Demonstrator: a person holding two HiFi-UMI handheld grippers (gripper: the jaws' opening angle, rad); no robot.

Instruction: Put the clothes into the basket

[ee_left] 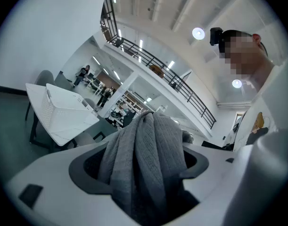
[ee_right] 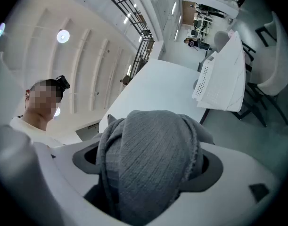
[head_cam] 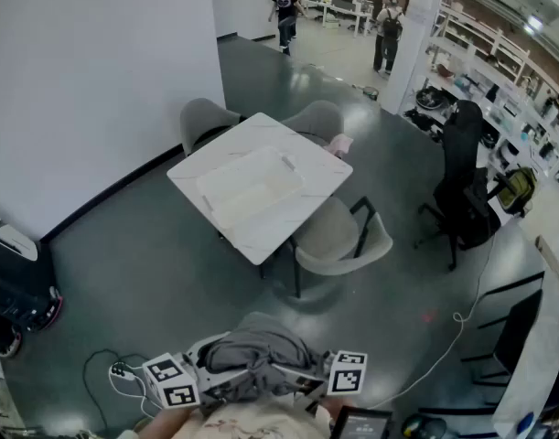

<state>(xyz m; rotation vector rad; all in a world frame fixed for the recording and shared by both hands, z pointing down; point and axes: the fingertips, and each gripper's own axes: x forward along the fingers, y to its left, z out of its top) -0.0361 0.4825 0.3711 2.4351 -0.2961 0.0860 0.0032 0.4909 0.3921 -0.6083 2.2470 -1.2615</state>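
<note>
My left gripper (head_cam: 226, 384) and right gripper (head_cam: 306, 380) sit at 6 o'clock in the head view, just above the floor, and both are clenched on the same grey knitted garment (head_cam: 256, 350). In the left gripper view a thick fold of the cloth (ee_left: 148, 164) fills the gap between the jaws and rises past them. In the right gripper view the same knit (ee_right: 151, 159) is bunched between the jaws, which stand wide around the bundle. The garment bridges the two grippers in a rumpled heap. Out at 12 o'clock, well apart from them, stands a white square table (head_cam: 256, 243) carrying the white perforated basket (head_cam: 252, 188). A grey chair (head_cam: 338, 236) is tucked at the table's 5 o'clock corner, and a black office chair (head_cam: 462, 181) stands at 3 o'clock. Two people (head_cam: 285, 7) walk far off at 12 o'clock.
</note>
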